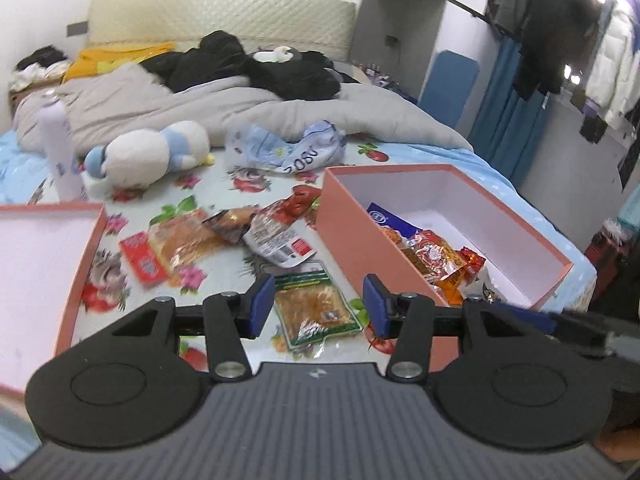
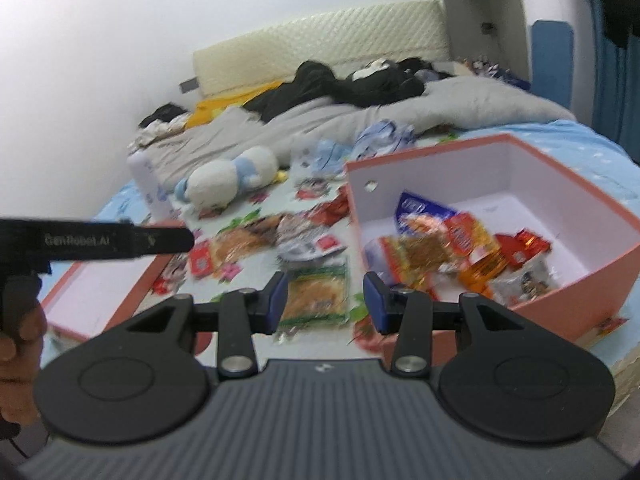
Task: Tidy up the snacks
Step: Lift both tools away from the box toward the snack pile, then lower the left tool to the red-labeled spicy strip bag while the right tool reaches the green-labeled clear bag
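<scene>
A pink box [image 1: 347, 216] [image 2: 560, 292] stands open on the flowered bedsheet and holds several snack packets [image 1: 436, 256] [image 2: 452, 252]. Its lid [image 1: 40, 264] [image 2: 100, 292] lies upturned to the left. Between them, loose snacks lie on the sheet: a bread packet [image 1: 184, 240], a red packet [image 1: 142, 260] and a white packet [image 1: 276, 240]. A green-edged packet [image 1: 316, 308] [image 2: 316, 296] lies nearest. My left gripper [image 1: 319, 306] hovers over it, open, pads apart from it. My right gripper [image 2: 325, 303] is open above the same packet, nothing held.
A plush toy [image 1: 152, 152], a white bottle [image 1: 60, 148] and a crumpled plastic bag [image 1: 288, 148] lie farther up the bed. Behind them are a grey duvet [image 1: 200, 100] and black clothes. A hand [image 2: 20, 340] holds the other tool at the left edge.
</scene>
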A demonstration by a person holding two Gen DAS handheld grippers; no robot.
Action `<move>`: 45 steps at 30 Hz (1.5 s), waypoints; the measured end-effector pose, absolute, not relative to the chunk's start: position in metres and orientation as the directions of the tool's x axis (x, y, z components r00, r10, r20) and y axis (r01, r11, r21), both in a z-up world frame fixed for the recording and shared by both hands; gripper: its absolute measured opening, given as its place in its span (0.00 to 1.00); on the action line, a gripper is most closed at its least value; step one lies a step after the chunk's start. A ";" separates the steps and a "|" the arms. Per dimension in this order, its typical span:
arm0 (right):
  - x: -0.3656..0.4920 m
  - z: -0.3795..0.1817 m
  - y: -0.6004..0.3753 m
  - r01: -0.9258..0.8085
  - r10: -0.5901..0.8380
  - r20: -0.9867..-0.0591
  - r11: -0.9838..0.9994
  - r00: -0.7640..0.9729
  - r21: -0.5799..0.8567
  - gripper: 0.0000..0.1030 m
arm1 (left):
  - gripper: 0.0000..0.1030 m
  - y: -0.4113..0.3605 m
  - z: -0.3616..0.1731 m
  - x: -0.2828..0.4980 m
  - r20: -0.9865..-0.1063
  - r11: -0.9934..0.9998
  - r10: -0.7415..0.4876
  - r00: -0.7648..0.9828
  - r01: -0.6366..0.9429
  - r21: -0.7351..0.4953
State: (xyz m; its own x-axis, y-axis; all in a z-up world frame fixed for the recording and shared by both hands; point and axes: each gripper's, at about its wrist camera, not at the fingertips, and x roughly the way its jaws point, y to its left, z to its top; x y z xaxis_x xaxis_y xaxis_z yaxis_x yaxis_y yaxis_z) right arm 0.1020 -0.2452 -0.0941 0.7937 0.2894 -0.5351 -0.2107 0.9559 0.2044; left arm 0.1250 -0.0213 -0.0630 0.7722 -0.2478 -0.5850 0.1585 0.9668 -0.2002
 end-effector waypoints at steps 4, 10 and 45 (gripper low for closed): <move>0.093 -0.098 -0.234 -0.253 0.318 -0.548 0.948 0.774 0.193 0.43 | 0.53 -0.008 -0.069 0.109 -0.595 0.970 -0.224 0.772 0.119 -0.212; 0.093 -0.099 -0.225 -0.273 0.315 -0.556 0.949 0.769 0.160 0.43 | 0.53 0.006 -0.078 0.096 -0.605 0.976 -0.187 0.774 0.074 -0.207; 0.207 -0.181 -0.135 -0.251 0.189 -0.633 0.968 0.750 -0.009 0.78 | 0.80 0.084 -0.205 0.308 -0.761 0.990 -0.099 0.641 -0.014 -0.140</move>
State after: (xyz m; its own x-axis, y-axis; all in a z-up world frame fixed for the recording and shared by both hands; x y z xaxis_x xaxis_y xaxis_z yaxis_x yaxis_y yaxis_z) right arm 0.2067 -0.1354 -0.1806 0.7505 0.1892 -0.6333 -0.2514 0.9678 -0.0088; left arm 0.3084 0.0838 -0.2048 0.6415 -0.0989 -0.7607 -0.0139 0.9900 -0.1404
